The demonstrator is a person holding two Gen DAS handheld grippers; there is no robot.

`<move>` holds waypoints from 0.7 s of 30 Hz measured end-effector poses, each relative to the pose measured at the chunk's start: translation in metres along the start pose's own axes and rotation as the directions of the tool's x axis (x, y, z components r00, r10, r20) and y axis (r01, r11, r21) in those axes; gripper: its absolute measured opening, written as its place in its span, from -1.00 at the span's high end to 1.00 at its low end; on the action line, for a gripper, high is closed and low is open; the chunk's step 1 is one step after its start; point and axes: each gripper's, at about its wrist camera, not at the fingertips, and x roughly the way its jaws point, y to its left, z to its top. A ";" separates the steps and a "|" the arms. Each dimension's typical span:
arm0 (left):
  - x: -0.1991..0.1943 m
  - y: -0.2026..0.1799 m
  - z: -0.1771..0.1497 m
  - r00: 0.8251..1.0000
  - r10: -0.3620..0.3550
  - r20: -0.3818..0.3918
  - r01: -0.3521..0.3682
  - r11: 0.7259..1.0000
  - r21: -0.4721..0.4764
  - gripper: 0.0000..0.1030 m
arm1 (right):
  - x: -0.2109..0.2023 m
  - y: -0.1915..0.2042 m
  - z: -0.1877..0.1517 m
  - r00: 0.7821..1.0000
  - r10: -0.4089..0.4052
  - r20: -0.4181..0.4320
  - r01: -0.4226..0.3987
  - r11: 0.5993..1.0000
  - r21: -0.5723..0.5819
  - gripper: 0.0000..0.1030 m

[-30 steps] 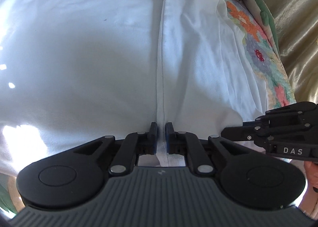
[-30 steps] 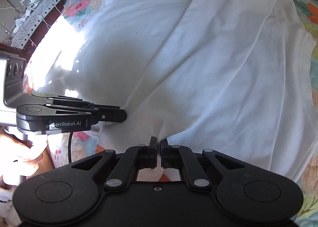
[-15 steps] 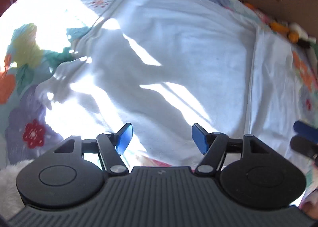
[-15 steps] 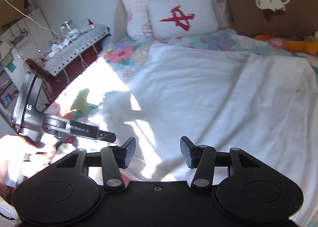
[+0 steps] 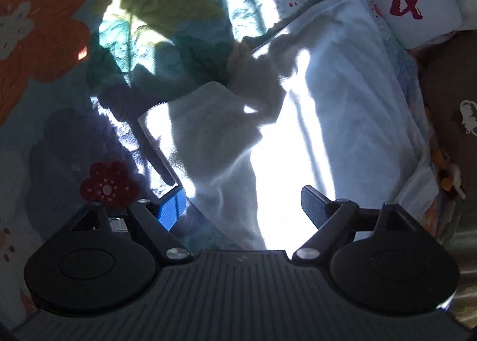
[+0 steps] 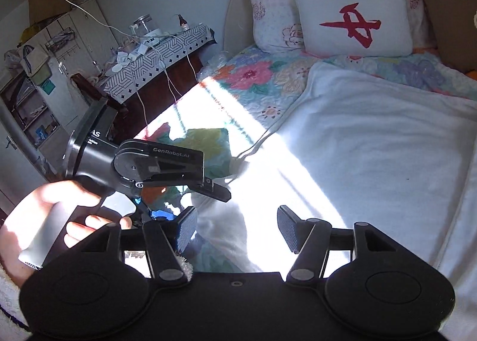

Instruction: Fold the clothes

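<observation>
Both grippers released, nothing between the jaws: left gripper (image 5: 243, 203) over the near sleeve, right gripper (image 6: 237, 229) above the hem; jaws have just been opening. White shirt (image 6: 372, 144) lies flat on the floral quilt (image 6: 253, 78).

Risk: sun glare hides the cloth edge, so a pinch could catch quilt too.

A second ago both clamped the shirt's folded edge.

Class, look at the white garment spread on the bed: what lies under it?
The white garment lies on a floral quilt, which shows along its edges up to the pillow with the red character. Whatever is beneath the garment's middle is covered, so it cannot be seen.
</observation>
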 end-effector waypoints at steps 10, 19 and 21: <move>0.021 0.033 0.015 0.986 -0.127 0.112 0.149 0.963 -0.225 -0.01 | 0.051 -0.006 -0.023 0.990 -0.074 -0.119 0.076 0.997 0.007 -0.25; 0.006 -0.023 0.002 0.945 -0.126 0.302 0.094 0.988 0.120 0.88 | 0.050 -0.018 -0.029 0.988 -0.103 -0.112 0.104 0.995 0.003 -0.25; 0.000 -0.036 -0.006 0.932 -0.117 0.342 0.049 0.978 0.201 0.88 | 0.048 -0.022 -0.030 0.987 -0.108 -0.115 0.110 0.994 0.012 -0.25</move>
